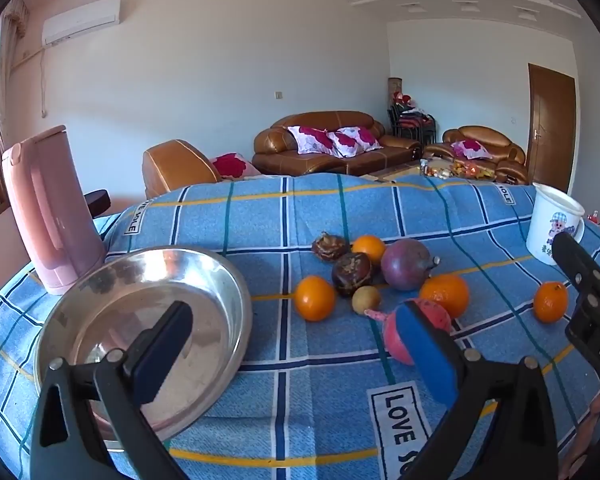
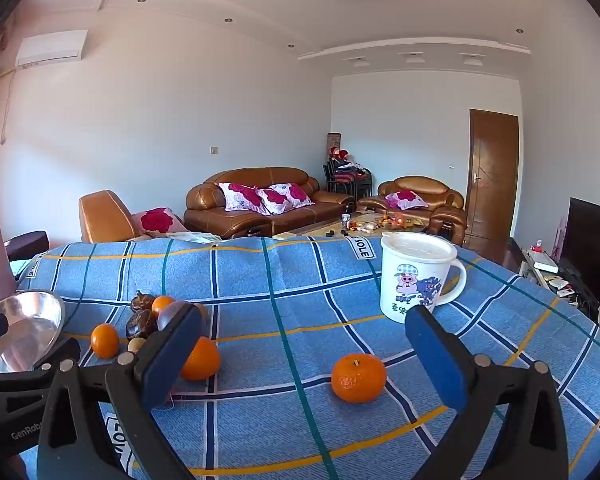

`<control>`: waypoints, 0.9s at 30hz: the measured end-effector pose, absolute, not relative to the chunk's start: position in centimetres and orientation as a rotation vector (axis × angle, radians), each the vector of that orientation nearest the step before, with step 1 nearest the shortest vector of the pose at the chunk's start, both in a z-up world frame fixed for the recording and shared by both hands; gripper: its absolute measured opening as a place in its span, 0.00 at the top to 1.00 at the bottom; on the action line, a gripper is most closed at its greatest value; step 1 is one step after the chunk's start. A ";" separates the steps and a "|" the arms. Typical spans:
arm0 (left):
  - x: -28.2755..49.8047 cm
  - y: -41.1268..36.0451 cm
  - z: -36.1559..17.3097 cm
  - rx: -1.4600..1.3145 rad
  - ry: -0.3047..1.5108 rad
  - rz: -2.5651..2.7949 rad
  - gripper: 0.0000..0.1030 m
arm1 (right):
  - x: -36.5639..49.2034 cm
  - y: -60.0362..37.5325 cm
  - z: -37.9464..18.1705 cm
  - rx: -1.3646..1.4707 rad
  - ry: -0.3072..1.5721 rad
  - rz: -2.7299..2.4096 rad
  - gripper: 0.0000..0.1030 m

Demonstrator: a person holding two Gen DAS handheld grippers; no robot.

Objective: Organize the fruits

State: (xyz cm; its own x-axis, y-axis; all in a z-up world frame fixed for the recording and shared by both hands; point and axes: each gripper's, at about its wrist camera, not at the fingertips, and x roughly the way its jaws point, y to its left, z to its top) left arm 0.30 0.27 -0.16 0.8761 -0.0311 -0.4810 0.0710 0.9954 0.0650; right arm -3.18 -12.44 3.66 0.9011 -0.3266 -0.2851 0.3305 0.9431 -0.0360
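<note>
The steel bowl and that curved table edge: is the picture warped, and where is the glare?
Left wrist view: the fisheye lens bows the blue checked tablecloth and darkens the corners; the shiny round metal bowl mirrors bright patches. Right wrist view: same bending, sharp centre, round orange tangerine evenly lit.

Home living room: leather sofas (image 2: 260, 200), wall air conditioner (image 2: 52, 48), television (image 2: 592, 240)

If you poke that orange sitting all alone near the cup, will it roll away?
Probably a little. The lone orange is round, so a push could roll it, though the soft blue tablecloth should slow it. It sits stem-up on a flattish base, so it likely wobbles first. Its peel looks dimpled, not slippery.
</note>
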 end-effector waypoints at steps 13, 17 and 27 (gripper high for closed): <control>0.5 0.2 -0.1 0.074 0.507 -0.068 0.00 | -2.6 -12.5 3.6 0.014 0.297 -0.336 0.01; 0.6 0.1 -0.1 0.079 0.506 -0.070 0.00 | -3.1 -12.5 3.7 0.015 0.295 -0.335 0.01; 0.6 0.1 -0.2 0.070 0.513 -0.073 0.00 | -3.1 -12.5 3.6 0.016 0.293 -0.337 0.01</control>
State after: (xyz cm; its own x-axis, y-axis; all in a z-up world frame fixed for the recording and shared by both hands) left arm 0.63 0.15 -0.22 0.8687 -0.0525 -0.4925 0.0877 0.9950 0.0486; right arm -3.12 -12.53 3.63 0.9021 -0.3234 -0.2856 0.3279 0.9441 -0.0334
